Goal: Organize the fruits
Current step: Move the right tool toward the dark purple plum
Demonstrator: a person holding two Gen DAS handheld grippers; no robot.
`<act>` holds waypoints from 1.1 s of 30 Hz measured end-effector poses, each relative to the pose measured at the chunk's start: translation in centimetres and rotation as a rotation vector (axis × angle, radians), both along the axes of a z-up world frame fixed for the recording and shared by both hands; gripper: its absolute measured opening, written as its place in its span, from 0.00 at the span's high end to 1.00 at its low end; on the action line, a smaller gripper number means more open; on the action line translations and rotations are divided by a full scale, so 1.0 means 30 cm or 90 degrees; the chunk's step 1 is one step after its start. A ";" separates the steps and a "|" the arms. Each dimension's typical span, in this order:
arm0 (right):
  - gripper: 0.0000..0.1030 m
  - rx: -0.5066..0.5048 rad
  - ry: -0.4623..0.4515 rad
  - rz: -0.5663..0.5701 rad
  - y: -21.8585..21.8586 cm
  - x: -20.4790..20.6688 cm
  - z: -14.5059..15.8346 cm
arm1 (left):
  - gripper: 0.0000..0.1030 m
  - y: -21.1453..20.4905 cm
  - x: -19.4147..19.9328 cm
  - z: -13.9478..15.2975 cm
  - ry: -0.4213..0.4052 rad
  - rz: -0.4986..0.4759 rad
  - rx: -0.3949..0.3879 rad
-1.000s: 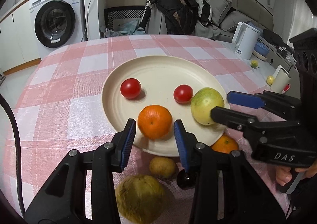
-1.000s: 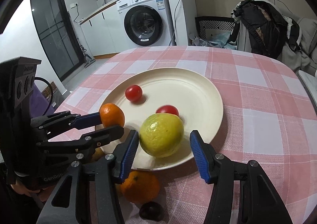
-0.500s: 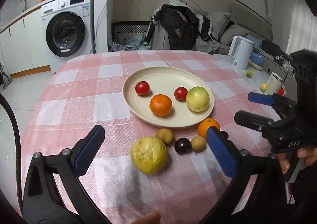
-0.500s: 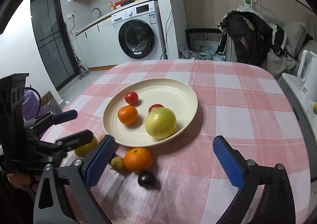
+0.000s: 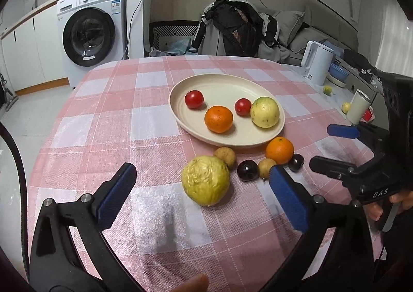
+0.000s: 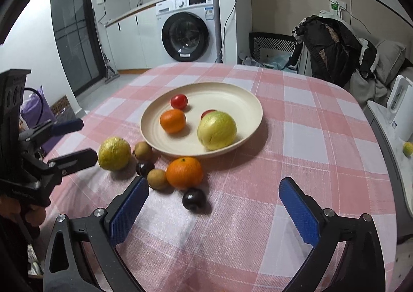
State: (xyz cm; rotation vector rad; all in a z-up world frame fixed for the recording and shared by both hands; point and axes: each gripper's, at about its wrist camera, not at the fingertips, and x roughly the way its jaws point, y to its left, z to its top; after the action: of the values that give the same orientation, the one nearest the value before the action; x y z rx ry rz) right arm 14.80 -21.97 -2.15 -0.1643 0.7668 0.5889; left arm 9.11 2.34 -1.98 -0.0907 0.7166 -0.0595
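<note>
Short of the plate (image 5: 258, 143), on its near side, six fruits lie loose. The wrinkled yellow fruit (image 5: 205, 180) sits directly ahead of the left gripper (image 5: 202, 195), the nearer one; the right gripper (image 6: 215, 210) fronts the orange (image 6: 184, 172). Both jaws stand wide apart, empty.

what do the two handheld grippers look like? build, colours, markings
Both are matt black plastic frames with silver screws. Each has two long fingers tipped with ribbed blue pads. Left gripper: a black cable runs along its left side; its body carries lettering too blurred to read. Right gripper: white "DAS" lettering on its side, and a tall black block with round holes on top. No sleeves are clearly visible.
</note>
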 end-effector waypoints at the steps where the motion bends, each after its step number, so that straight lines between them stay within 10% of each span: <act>1: 0.00 -0.003 0.006 0.001 0.001 0.004 -0.005 | 0.01 0.002 0.000 -0.004 0.001 0.001 0.002; 16: 0.03 -0.024 0.063 0.048 0.051 -0.006 -0.092 | 0.01 0.003 0.040 -0.066 0.034 0.002 -0.002; 33: 0.40 -0.002 0.088 0.081 0.067 -0.021 -0.106 | 0.01 0.015 0.064 -0.099 0.054 0.010 -0.021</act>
State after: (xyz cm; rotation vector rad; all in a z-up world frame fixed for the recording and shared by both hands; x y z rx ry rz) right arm 14.18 -19.97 -5.32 -0.1775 0.8959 0.7256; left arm 11.02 2.79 -4.95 -0.1304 0.7994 -0.0527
